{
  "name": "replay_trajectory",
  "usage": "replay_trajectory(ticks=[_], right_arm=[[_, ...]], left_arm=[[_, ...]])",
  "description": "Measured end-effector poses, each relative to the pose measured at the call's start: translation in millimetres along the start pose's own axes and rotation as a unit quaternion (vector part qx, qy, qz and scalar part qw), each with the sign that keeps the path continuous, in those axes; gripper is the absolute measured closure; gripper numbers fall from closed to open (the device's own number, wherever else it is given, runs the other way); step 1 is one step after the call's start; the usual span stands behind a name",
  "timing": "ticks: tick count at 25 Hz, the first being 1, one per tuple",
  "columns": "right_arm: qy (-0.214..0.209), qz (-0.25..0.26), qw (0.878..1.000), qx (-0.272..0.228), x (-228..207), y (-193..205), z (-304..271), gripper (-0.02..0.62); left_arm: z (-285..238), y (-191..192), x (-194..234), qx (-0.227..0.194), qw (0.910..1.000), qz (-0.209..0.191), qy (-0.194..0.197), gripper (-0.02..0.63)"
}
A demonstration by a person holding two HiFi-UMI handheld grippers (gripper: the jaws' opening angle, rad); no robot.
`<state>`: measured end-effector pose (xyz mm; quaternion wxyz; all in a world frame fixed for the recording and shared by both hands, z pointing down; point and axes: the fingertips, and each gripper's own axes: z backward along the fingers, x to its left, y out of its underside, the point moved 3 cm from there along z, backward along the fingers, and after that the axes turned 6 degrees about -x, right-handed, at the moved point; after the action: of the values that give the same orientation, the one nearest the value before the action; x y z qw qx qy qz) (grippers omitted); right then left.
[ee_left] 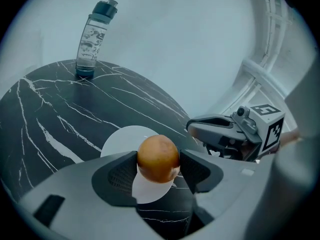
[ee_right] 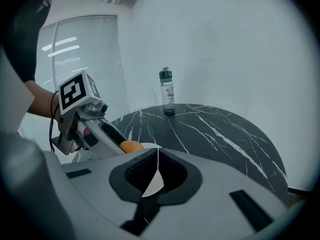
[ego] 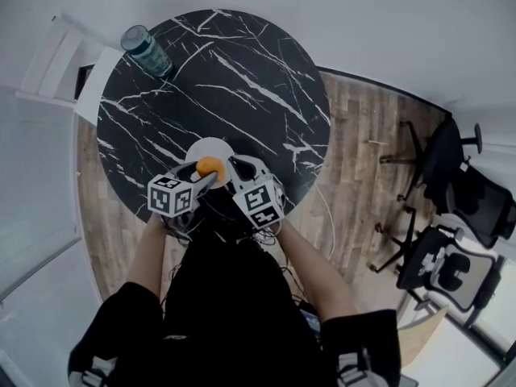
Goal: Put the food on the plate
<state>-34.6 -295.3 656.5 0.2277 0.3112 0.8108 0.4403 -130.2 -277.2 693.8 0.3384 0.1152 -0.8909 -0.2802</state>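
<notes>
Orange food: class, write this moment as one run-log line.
left claw: shut on orange food | food: over plate, not released | right claw: shut, empty | bottle: upright, far table edge

— What sort of place was it?

— It looked like an office, perhaps a meeting corner. Black swivel chairs (ego: 474, 198) on castor bases stood together off to one side on a wood-plank floor (ego: 355, 192).

— What else pointed that way?

— The walls (ego: 387, 22) were plain white, and a tall window had its blinds (ee_right: 85, 46) lowered. In the middle was a round black bench (ego: 234, 71) with white marble veining. A clear water bottle (ego: 147, 51) stood near its far edge.
</notes>
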Motion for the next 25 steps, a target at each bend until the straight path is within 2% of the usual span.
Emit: replay_trajectory(ticks=[9, 18, 25], right_arm=[[-0.001, -0.004, 1.0, 0.001, -3.2, 0.2, -7.3, 0.595], [0.001, -0.007, 1.0, -0.002, 1.0, 1.5, -1.5, 0.595], [0.0, 0.0, 1.0, -0.019, 8.9, -5.3, 18.0, 0.595]], left_arm=[[-5.7, -7.5, 6.9, -0.007, 0.9999, 0.012, 0.005, 0.341], [-2.0, -11.0, 14.7, -0.025, 0.9993, 0.023, -0.018, 0.337], [7.7, -11.7, 15.1, -0.033, 0.998, 0.011, -0.053, 0.337]])
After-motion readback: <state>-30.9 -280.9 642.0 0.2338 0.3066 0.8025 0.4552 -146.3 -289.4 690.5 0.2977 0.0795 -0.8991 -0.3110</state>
